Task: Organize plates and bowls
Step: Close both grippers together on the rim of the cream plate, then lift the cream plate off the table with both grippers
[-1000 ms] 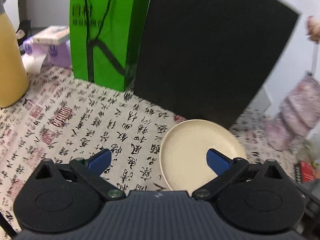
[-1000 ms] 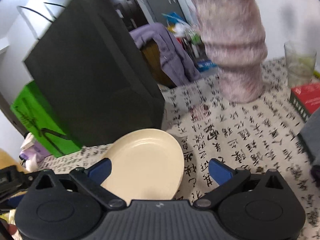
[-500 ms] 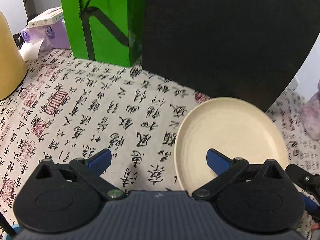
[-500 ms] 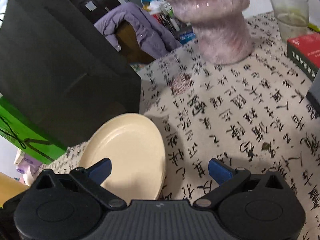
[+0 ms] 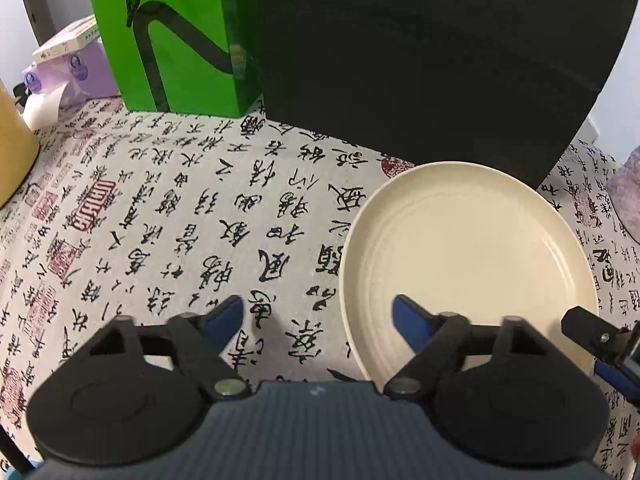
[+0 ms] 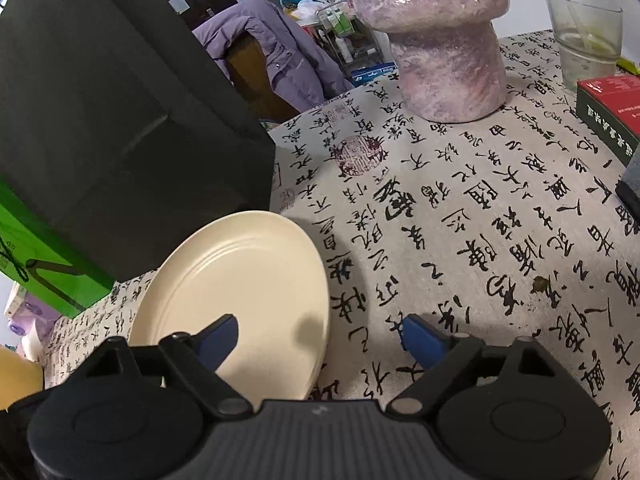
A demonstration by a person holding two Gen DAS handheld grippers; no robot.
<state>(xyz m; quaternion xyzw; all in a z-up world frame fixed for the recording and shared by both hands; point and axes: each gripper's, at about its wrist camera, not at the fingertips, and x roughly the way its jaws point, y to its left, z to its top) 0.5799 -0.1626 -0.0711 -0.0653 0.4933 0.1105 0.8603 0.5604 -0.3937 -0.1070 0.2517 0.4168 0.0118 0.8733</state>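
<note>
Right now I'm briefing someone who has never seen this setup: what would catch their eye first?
The cream plate lies on the calligraphy-print cloth, right in front of a tall black bag. Both grippers straddle its near rim from opposite sides, left gripper and right gripper, their jaws closing but not yet pinching it. A bright green bag stands beside the black one, and a pink marbled vase rises farther off.

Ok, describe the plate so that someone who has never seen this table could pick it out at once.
Start at the tall black paper bag standing on the calligraphy-print tablecloth, next to the green bag. Right at the black bag's foot lies the plate, flat and empty. It is round, plain cream with faint concentric rings, the only unpatterned pale thing on the busy cloth.
</note>
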